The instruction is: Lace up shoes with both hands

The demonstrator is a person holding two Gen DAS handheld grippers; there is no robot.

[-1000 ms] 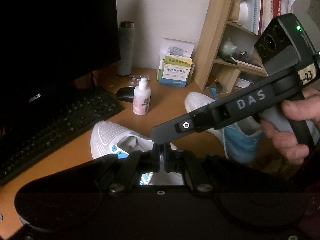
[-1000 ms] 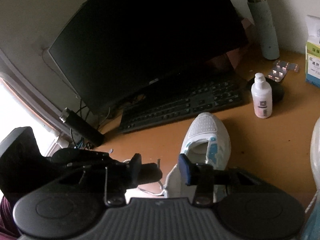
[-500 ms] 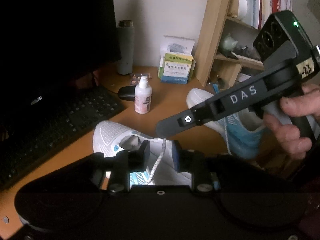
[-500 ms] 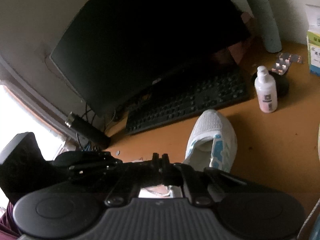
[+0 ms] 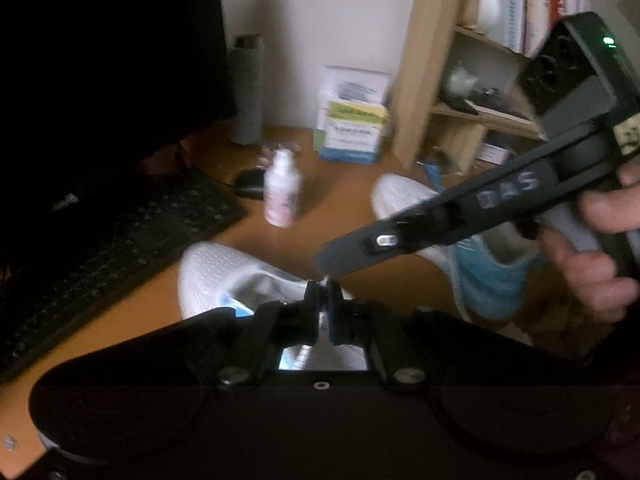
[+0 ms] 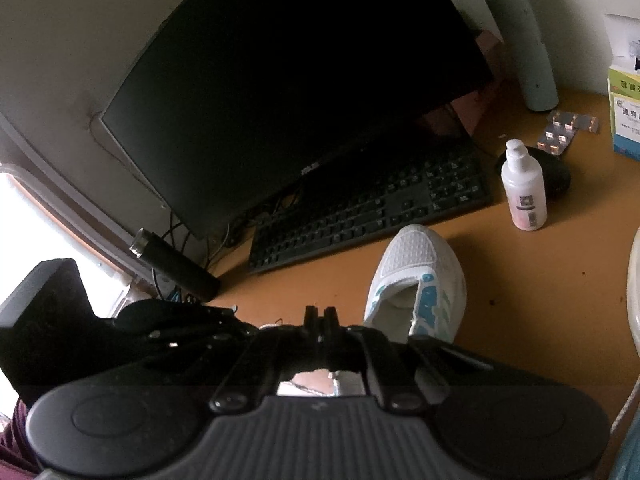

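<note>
A white and blue sneaker (image 5: 216,276) lies on the orange desk just beyond my left gripper (image 5: 323,300); it also shows in the right wrist view (image 6: 420,284). My left gripper is shut on the white shoelace (image 5: 325,281), whose tip pokes out above the pads. My right gripper (image 6: 320,318) is shut, its tip (image 5: 332,256) touching the lace end just above the left fingers; what it pinches is hidden. A second white and blue sneaker (image 5: 472,248) lies behind the right gripper.
A black keyboard (image 6: 380,208) and dark monitor (image 6: 288,80) stand at the left. A small white bottle (image 5: 282,190), a black mouse (image 5: 248,184), a grey flask (image 5: 248,88), a medicine box (image 5: 352,120) and a wooden shelf (image 5: 460,112) stand behind.
My left gripper opened half a second ago and has now shut again on the lace. My right gripper closed from open a second ago and stays shut at the lace end.
</note>
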